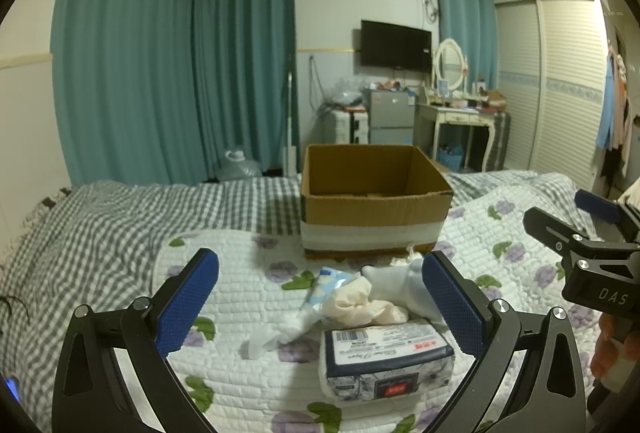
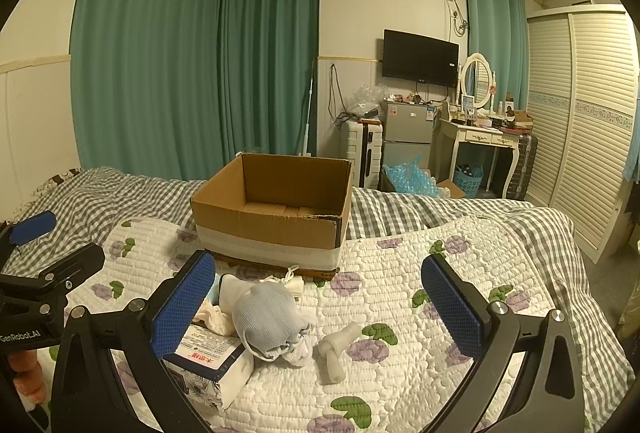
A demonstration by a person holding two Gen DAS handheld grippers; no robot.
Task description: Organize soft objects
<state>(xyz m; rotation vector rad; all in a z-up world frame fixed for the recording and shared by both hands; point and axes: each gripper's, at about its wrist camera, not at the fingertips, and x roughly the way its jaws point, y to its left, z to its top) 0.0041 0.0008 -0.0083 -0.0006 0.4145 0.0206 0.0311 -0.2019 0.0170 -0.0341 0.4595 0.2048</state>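
An open, empty cardboard box [image 1: 374,193] [image 2: 276,209] stands on the bed. In front of it lies a pile of soft things: a tissue pack [image 1: 386,361] [image 2: 208,365], a cream cloth [image 1: 360,303], a blue-white packet [image 1: 326,285], a light blue knitted item [image 2: 268,317] and a knotted white sock [image 2: 334,353]. My left gripper [image 1: 320,307] is open and empty above the pile. My right gripper [image 2: 318,307] is open and empty above the knitted item and sock. Each gripper shows at the edge of the other's view.
The pile lies on a white floral quilt [image 2: 400,297] over a grey checked bedspread [image 1: 100,229]. Behind the bed are teal curtains [image 1: 168,65], a small fridge [image 2: 408,135], a dressing table [image 2: 480,137] and a wardrobe [image 2: 580,121].
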